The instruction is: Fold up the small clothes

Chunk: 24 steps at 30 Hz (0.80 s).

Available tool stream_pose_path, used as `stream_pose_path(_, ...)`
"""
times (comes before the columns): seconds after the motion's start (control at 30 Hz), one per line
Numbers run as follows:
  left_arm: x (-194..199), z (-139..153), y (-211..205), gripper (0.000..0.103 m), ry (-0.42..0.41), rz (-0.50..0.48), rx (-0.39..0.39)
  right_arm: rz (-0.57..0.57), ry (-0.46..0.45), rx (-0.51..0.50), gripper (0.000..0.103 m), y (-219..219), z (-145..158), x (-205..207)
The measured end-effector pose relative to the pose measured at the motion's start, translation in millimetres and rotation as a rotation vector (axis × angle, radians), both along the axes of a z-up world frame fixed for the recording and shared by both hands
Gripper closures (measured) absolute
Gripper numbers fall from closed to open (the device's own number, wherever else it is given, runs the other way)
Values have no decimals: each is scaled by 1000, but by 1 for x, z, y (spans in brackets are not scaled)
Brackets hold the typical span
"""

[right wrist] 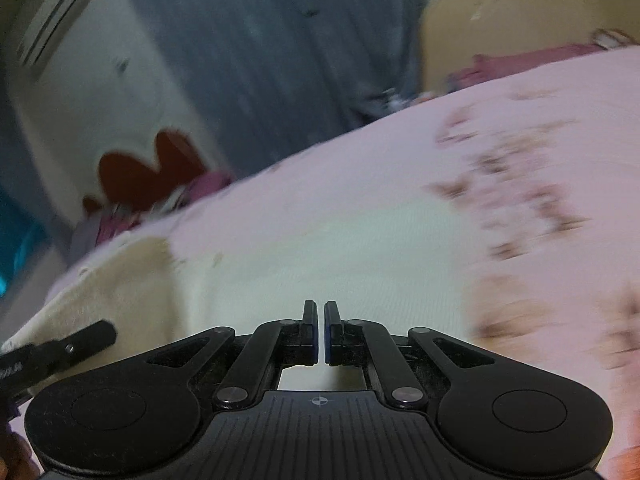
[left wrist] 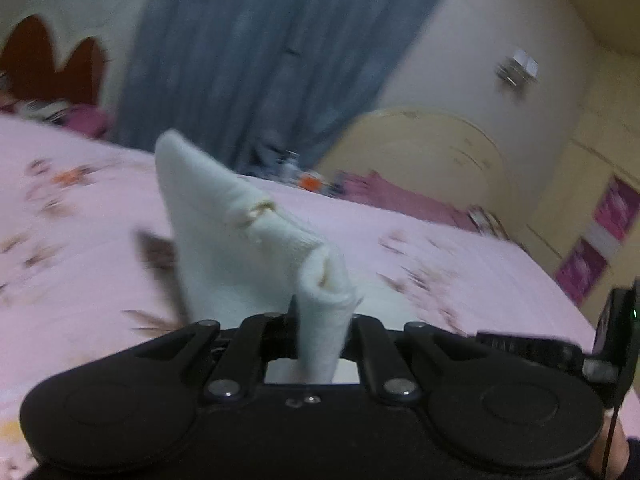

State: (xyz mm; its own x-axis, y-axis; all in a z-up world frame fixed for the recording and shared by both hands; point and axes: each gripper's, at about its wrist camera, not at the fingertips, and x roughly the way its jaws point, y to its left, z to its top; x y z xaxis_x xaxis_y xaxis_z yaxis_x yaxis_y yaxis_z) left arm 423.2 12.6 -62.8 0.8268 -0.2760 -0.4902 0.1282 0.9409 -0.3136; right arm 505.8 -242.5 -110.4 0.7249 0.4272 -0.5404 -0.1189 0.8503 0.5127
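left claw (left wrist: pixel 320 320) pinching a corner of the white garment (left wrist: pixel 224 240), lifted off the pink bed (left wrist: pixel 460 248); right claw (right wrist: pixel 319 332) closed, empty; mid-fold, next lay it over.

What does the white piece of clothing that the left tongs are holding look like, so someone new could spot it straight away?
Start at the pink floral bedsheet in front of the blue-grey curtain. The left tongs are shut on a small white knit garment, lifting it in a peak above the sheet. It is the only plain white cloth there, with a small brownish mark along its top fold.
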Motion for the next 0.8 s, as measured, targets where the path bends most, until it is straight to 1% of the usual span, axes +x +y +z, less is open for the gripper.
stream_pose_path(0.03, 1, 2, -18, 96, 8, -32, 19, -22, 0, 15, 101, -16, 2, -2)
stream_pose_path(0.1, 5, -3, -46, 95, 37, -86, 42, -58, 2, 43, 101, -45, 7, -5)
stream_pose_path(0.13, 9, -10, -64, 91, 76, -136, 52, -61, 7, 64, 101, -56, 7, -7)
stream_pose_path(0.17, 14, -18, -79, 84, 120, -192, 60, -54, 20, 93, 101, -68, 6, -7)
stream_pose_path(0.2, 17, -28, -95, 65, 165, -252, 65, -50, 32, 111, 101, -75, 5, -7)
stream_pose_path(0.23, 17, -36, -109, 49, 200, -305, 60, -50, 48, 126, 100, -84, 2, -7)
stream_pose_path(0.27, 14, -41, -118, 51, 222, -338, 45, -56, 59, 133, 89, -89, 3, -7)
stream_pose_path(0.3, 9, -40, -118, 58, 224, -351, 20, -68, 67, 135, 45, -93, 2, -7)
stream_pose_path(0.33, 5, -37, -114, 61, 211, -350, -6, -78, 45, 142, 27, -97, 3, -10)
stream_pose_path(0.37, 1, -30, -104, 61, 182, -327, -25, -54, 16, 156, 25, -99, 5, -13)
stream_pose_path(0.4, -1, -23, -92, 61, 148, -292, -28, -36, 12, 160, 30, -101, 6, -14)
stream_pose_path(0.43, -1, -19, -78, 61, 116, -248, -19, -13, 14, 170, 37, -99, 7, -14)
stream_pose_path(0.47, 1, -16, -63, 61, 88, -197, -2, 12, 24, 181, 51, -97, 6, -12)
stream_pose_path(0.5, 6, -16, -49, 61, 75, -150, 7, 42, 33, 190, 55, -93, 6, -9)
stream_pose_path(0.57, 21, -26, -21, 63, 105, -70, 5, 97, 44, 184, 55, -80, 2, -4)
stream_pose_path(0.6, 27, -32, -9, 65, 115, -48, -9, 125, 57, 173, 55, -71, 1, 1)
stream_pose_path(0.63, 36, -40, 0, 69, 133, -37, -18, 137, 65, 162, 55, -63, -2, 2)
stream_pose_path(0.67, 45, -48, 5, 71, 155, -25, -16, 147, 76, 154, 55, -56, -6, 7)
stream_pose_path(0.73, 58, -62, 9, 70, 192, -26, -15, 160, 110, 148, 55, -44, -16, 15)
stream_pose_path(0.8, 68, -72, 16, 70, 217, -35, 4, 177, 148, 148, 55, -34, -26, 24)
